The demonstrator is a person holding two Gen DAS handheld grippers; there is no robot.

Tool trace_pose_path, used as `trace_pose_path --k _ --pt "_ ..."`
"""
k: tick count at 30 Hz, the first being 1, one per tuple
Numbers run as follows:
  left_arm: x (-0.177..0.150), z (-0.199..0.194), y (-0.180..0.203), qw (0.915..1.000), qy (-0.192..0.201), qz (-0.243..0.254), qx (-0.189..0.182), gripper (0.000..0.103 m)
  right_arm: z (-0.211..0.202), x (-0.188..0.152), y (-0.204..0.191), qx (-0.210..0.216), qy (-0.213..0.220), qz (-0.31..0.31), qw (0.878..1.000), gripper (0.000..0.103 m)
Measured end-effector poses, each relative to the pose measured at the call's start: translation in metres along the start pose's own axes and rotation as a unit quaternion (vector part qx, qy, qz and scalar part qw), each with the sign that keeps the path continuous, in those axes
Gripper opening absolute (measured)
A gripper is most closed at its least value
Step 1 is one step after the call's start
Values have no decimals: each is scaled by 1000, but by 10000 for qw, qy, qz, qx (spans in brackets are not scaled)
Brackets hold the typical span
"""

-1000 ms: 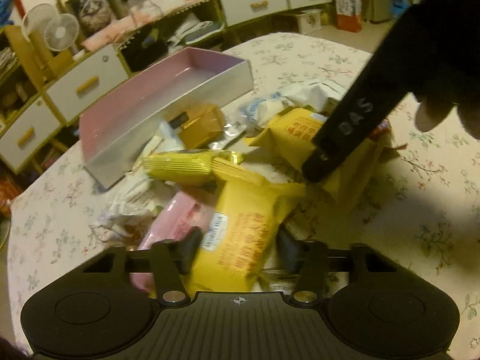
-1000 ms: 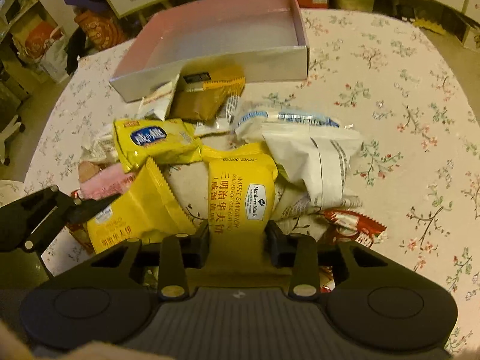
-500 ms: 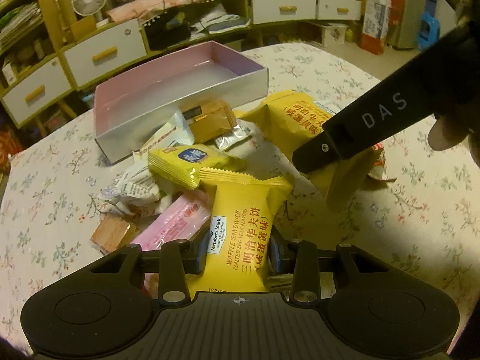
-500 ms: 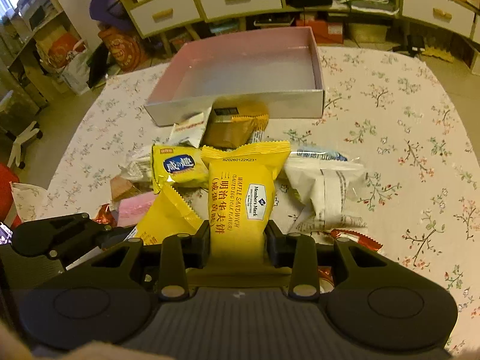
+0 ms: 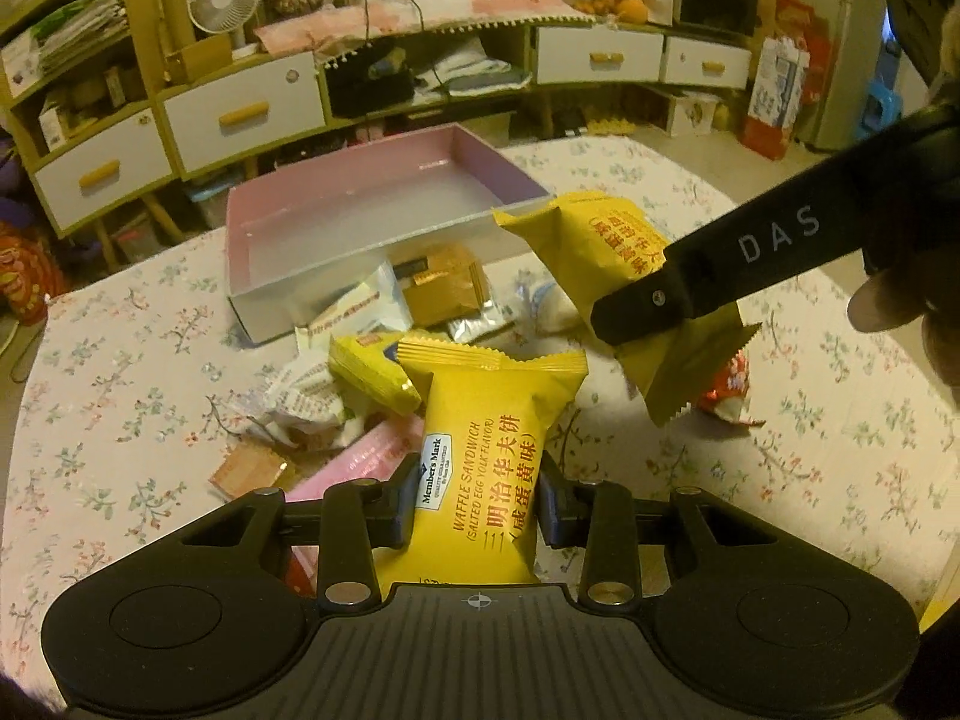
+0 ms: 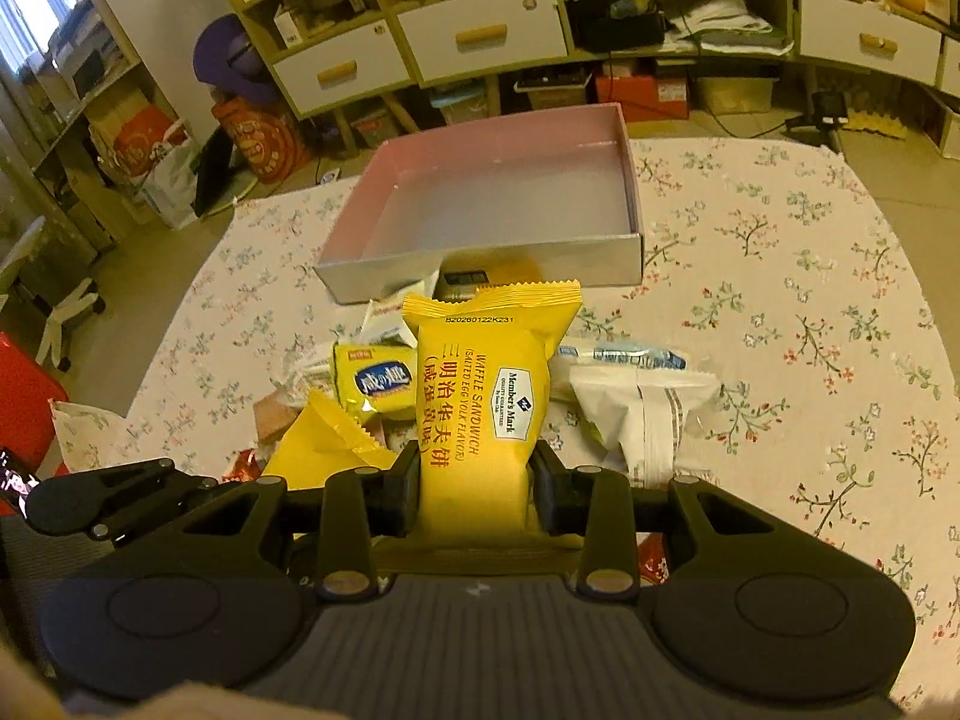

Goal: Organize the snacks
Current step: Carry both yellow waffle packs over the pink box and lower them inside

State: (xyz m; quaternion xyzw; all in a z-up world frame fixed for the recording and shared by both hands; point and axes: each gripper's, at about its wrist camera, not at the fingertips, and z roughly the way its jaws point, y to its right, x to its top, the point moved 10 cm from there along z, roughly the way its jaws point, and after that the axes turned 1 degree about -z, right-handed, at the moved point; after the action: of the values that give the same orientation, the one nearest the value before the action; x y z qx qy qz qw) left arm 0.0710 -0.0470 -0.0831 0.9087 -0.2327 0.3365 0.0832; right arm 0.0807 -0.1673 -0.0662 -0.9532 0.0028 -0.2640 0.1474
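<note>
The left claw (image 5: 477,510) grips a yellow waffle packet (image 5: 486,456), held above the snack pile (image 5: 360,372) on the flowered worktop (image 5: 780,456). The right claw (image 6: 474,483) grips a second yellow packet (image 6: 486,396). The pink box (image 6: 510,204) sits just behind the pile.

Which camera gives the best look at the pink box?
The right wrist view: the pink box sits centered, its empty inside open to view. The left wrist view shows the same box at an angle, one corner behind a held yellow packet.
</note>
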Motion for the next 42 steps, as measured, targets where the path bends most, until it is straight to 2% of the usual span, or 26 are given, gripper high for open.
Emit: trace_pose_path --k 7,14,21,29,42 --pt "17 -10 -22 9990 223 -381 109 35 1 15 4 -33 96 131 9999 33" --pt "38 7 -56 9957 180 -828 362 34 17 32 11 -205 28 138 9997 33" --pt "78 31 -81 9935 341 -931 563 34 35 61 20 -75 73 320 9994 33" --pt "119 68 -91 9933 400 -747 790 34 59 88 23 -158 124 267 9994 33" --pt "144 122 -116 9913 392 -793 973 35 93 117 34 -275 232 170 9992 33"
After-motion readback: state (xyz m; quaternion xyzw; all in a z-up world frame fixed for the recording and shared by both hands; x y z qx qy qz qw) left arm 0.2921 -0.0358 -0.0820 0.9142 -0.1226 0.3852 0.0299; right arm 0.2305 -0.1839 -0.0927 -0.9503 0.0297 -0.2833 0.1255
